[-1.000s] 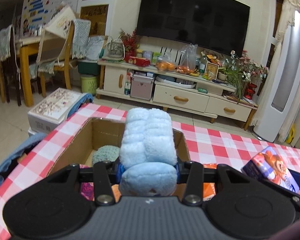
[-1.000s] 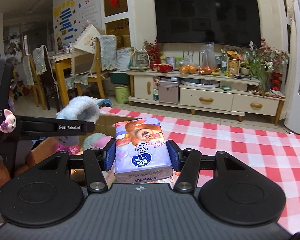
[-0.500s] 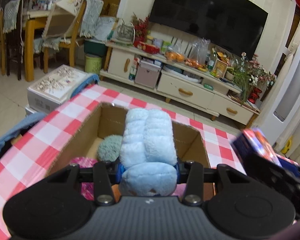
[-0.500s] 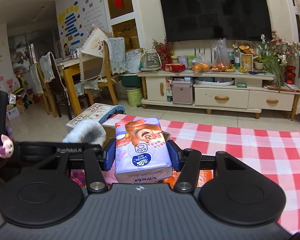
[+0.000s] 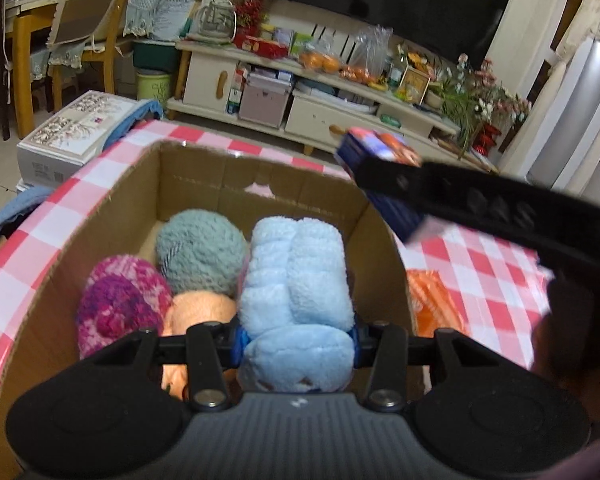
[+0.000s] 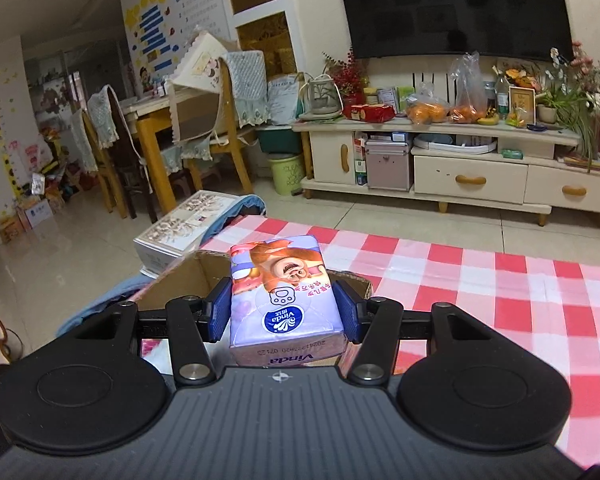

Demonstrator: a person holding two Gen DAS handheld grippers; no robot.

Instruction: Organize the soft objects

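Observation:
My left gripper (image 5: 296, 338) is shut on a light blue fluffy roll (image 5: 296, 276), which hangs inside the open cardboard box (image 5: 112, 216) by its right wall. In the box lie a grey-green fluffy ball (image 5: 200, 250), a pink and purple one (image 5: 120, 304) and a peach one (image 5: 200, 308). My right gripper (image 6: 285, 312) is shut on a purple tissue pack (image 6: 286, 296) with a cartoon bear, held above the box's far right corner (image 6: 188, 276). In the left wrist view that tissue pack (image 5: 380, 152) and the right gripper's black arm cross the upper right.
The box stands on a red and white checked tablecloth (image 6: 500, 280). An orange packet (image 5: 432, 300) lies on the cloth just right of the box. Beyond the table edge are a white flat carton (image 5: 76, 132) on the floor, chairs and a TV cabinet (image 6: 460, 168).
The left gripper has sunk and tipped down, lowering the blue roll into the box. The right gripper has carried the tissue pack leftward over the box's edge.

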